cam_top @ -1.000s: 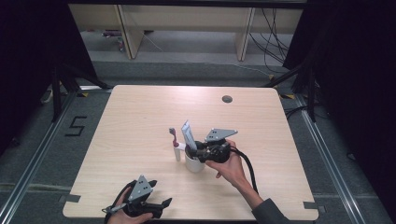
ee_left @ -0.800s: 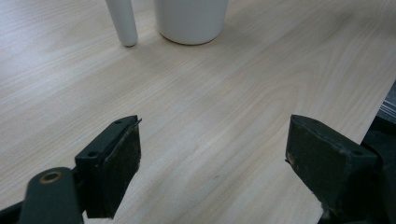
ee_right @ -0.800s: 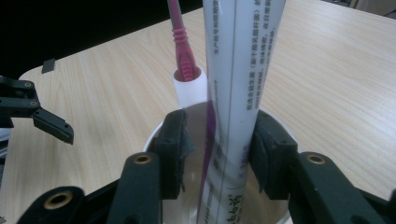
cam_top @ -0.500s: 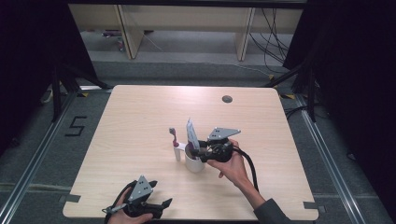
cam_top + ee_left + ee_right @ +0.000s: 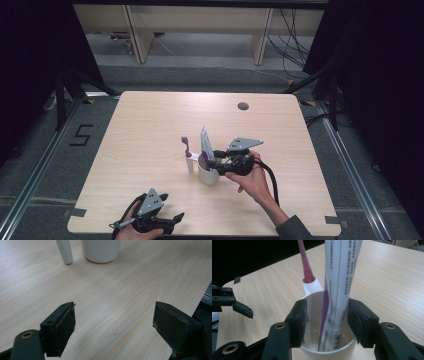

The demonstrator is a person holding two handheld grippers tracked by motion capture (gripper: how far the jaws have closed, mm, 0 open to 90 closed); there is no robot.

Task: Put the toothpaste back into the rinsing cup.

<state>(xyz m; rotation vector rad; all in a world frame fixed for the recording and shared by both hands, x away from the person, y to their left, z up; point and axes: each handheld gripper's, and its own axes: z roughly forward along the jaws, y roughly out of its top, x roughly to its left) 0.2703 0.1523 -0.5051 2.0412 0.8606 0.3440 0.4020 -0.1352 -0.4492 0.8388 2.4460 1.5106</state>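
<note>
A light wooden table [image 5: 150,130] takes up the middle of the high view, with a small dark round hole [image 5: 243,106] near its far edge, right of centre. Beyond it, along the top of the frame, stand pale furniture legs on a grey floor, with cables hanging at the upper right.

The right gripper [image 5: 220,159], held in a hand [image 5: 254,181] that comes up from the lower right, sits just right of centre and reaches to the white cup [image 5: 209,173]. In the right gripper view its two black jaws stand on either side of a white tube [image 5: 338,290] with purple print that stands upright in the cup [image 5: 329,353]; the right jaw looks to touch the tube, while a gap shows between the left jaw and the tube, so the gripper [image 5: 327,315] is partly open and not clamped on it.

The left gripper [image 5: 175,220] lies at the lower left edge of the table in the other hand [image 5: 131,229]. In the left gripper view its jaws are spread wide with nothing between them but bare table [image 5: 112,302].

The cup stands slightly below the centre of the table, with the tube [image 5: 206,145] rising from it. Touching its left side is a small white holder [image 5: 191,163], from which a pink toothbrush [image 5: 186,146] sticks upright; in the right gripper view the pink handle [image 5: 306,265] rises from the holder [image 5: 312,287] behind the cup.
</note>
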